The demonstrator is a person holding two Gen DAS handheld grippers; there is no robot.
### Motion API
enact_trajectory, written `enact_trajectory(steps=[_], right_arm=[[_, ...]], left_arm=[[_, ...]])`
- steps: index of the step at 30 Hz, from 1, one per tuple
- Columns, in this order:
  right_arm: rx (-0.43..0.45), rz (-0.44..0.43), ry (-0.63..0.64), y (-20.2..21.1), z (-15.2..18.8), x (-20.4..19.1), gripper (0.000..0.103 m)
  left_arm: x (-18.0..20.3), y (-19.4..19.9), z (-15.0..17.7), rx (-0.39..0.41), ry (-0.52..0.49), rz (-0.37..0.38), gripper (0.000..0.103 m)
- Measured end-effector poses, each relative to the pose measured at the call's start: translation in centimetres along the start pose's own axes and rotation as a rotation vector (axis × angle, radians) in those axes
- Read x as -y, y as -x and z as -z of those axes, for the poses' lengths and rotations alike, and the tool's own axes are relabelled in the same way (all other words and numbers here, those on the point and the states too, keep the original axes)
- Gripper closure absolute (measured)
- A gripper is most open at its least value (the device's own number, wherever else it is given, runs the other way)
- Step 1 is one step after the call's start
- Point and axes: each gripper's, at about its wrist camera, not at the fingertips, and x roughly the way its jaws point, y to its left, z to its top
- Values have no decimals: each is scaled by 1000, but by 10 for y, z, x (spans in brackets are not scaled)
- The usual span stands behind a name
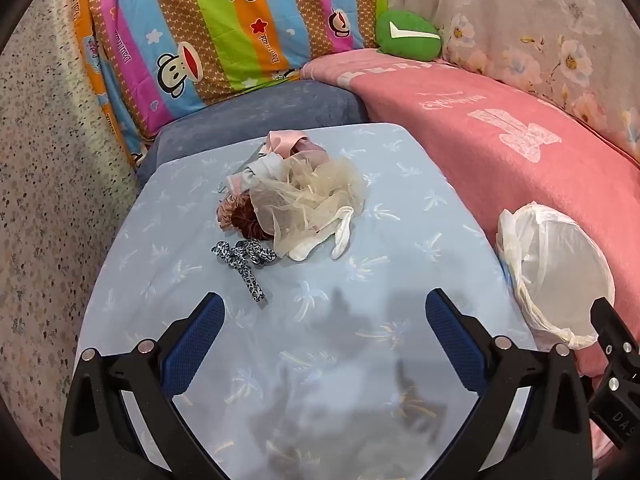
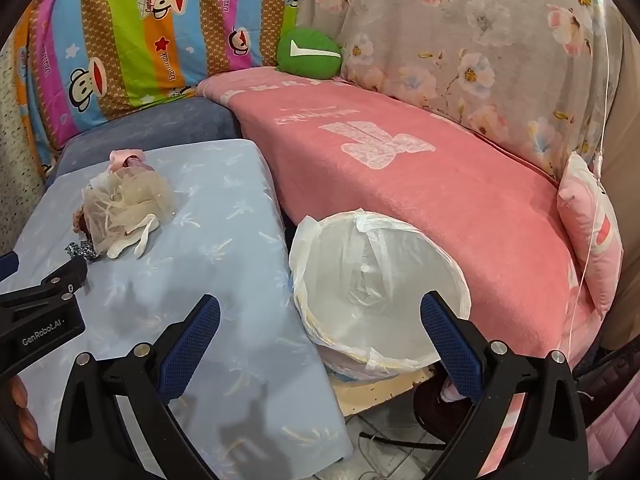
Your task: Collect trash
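A heap of fabric scraps [image 1: 298,194] lies on the light blue cloth-covered table [image 1: 360,288]: cream netting, pink and maroon pieces, a white strip, and a leopard-print ribbon [image 1: 244,262] at its near edge. My left gripper [image 1: 324,306] hovers open over bare cloth, short of the heap. A bin lined with a white plastic bag [image 2: 376,292] stands at the table's right side, also seen in the left wrist view as the lined bin [image 1: 554,268]. My right gripper [image 2: 320,308] is open above the bin's near rim, holding nothing. The heap [image 2: 126,206] lies far left of it.
A pink blanket [image 2: 420,168] covers the sofa seat behind the bin. Striped cartoon bedding [image 1: 208,28], a green cushion [image 1: 408,34] and floral fabric [image 2: 480,40] stand at the back. A pink pillow [image 2: 592,220] sits far right. Tiled floor with a dark cable [image 2: 400,440] lies below the bin.
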Motion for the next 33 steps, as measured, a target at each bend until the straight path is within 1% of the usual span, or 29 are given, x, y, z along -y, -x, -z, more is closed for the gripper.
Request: enact_trajectory(steps=[8, 18, 33], right_arm=[[3, 4, 0, 0, 0, 2, 6], [11, 5, -4, 6, 3, 8, 6], [19, 9, -6, 12, 1, 12, 6]], left_arm=[[-1, -2, -1, -5, 0, -3, 7], [1, 5, 0, 5, 0, -5, 7], [10, 9, 1, 8, 1, -3, 7]])
